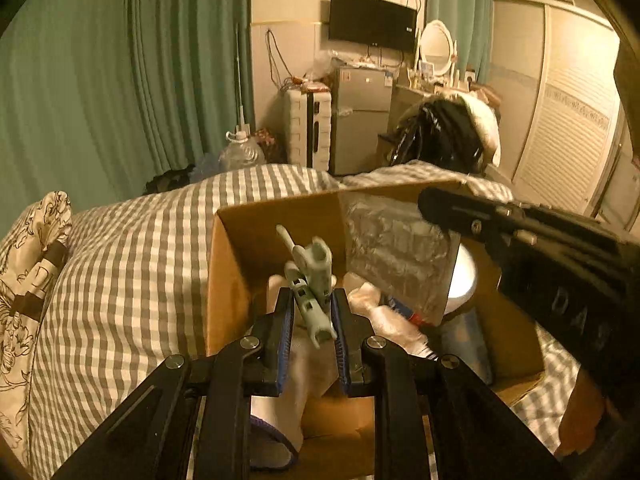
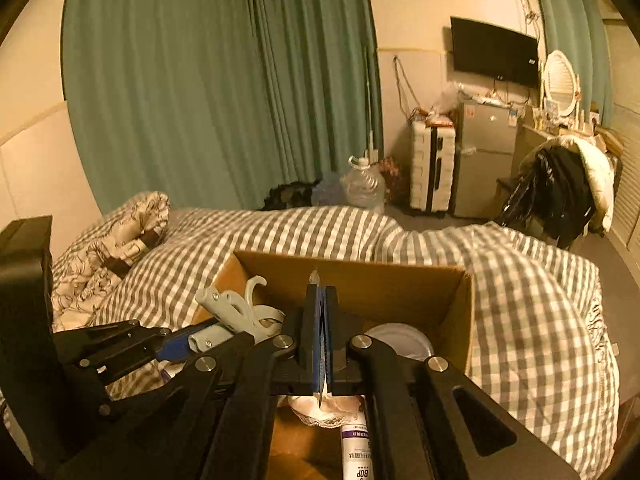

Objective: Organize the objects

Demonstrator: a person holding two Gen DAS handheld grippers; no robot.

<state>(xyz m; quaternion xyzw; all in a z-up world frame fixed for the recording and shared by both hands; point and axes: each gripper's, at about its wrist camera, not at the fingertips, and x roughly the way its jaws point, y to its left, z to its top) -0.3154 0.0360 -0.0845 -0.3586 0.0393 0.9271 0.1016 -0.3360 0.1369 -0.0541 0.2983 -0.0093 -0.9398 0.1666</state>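
An open cardboard box (image 1: 280, 216) sits on a grey-checked duvet. My left gripper (image 1: 312, 300) is shut on a grey-green plastic clip hanger (image 1: 310, 280), which hangs over the box's left half. In the right wrist view the same hanger (image 2: 232, 308) sticks out of the left gripper (image 2: 208, 330). My right gripper (image 2: 320, 292) is shut on a thin clear plastic bag (image 2: 315, 278), seen edge-on over the box (image 2: 380, 284). From the left wrist view that bag (image 1: 396, 248) hangs flat below the right gripper (image 1: 440, 216).
Inside the box lie white cloth (image 1: 380, 312), a white round lid (image 2: 400, 340) and a white tube (image 2: 356, 448). A patterned pillow (image 2: 120, 232) lies at the left. Beyond the bed stand a water jug (image 2: 362, 184), a suitcase (image 2: 432, 168), a fridge (image 2: 484, 160) and a clothes-draped chair (image 2: 560, 192).
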